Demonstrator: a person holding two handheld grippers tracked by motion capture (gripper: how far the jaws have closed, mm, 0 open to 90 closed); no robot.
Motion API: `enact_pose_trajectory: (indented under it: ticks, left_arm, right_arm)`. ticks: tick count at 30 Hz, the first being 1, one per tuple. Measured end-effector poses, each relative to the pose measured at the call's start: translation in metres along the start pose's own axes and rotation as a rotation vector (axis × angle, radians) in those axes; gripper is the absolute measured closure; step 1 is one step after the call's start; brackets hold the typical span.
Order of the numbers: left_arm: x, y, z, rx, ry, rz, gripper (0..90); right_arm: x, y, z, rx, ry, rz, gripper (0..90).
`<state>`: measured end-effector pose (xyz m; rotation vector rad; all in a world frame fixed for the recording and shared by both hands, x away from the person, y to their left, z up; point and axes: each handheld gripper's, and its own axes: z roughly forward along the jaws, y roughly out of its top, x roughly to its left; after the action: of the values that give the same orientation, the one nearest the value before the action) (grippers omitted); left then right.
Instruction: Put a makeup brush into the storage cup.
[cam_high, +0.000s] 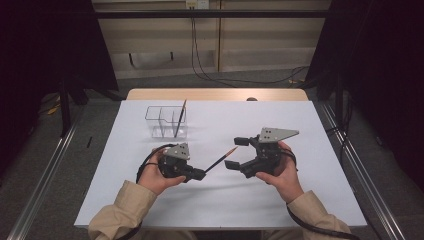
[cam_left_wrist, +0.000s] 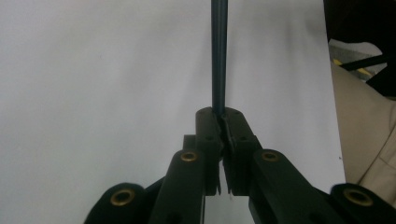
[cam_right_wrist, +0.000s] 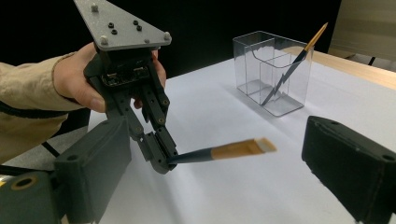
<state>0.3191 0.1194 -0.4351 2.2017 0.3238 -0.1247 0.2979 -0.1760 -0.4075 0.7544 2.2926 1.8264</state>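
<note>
In the left gripper view, the pencil (cam_left_wrist: 218, 56) runs off the top edge, so its far end is cut off, and its near end is hidden between the closed jaws of the left gripper (cam_left_wrist: 223, 119). In the right gripper view, the pencil's light tip looks blurry. The right gripper (cam_right_wrist: 224, 154) is cut off at the bottom edge. The second pencil (cam_high: 179, 119) in the clear box (cam_high: 155, 116) looks too small to see well.
</note>
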Motion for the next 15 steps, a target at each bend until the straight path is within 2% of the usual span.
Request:
enact_pose_trajectory:
  ticks: [3, 6, 15]
  left_arm:
    - [0.0010, -0.0009, 0.0011, -0.026, 0.000, -0.018, 86.3]
    - [0.0012, -0.0014, 0.0021, -0.045, -0.002, -0.020, 86.3]
    - [0.0011, -0.0005, 0.0047, -0.153, 0.003, -0.049, 86.3]
  right_arm:
    - [0.0000, -0.0005, -0.0007, -0.006, -0.006, -0.001, 8.6]
    - [-0.0001, -0.0012, -0.0005, -0.003, -0.008, 0.001, 9.6]
    - [-0.0012, -0.0014, 0.0003, -0.015, -0.015, 0.005, 14.5]
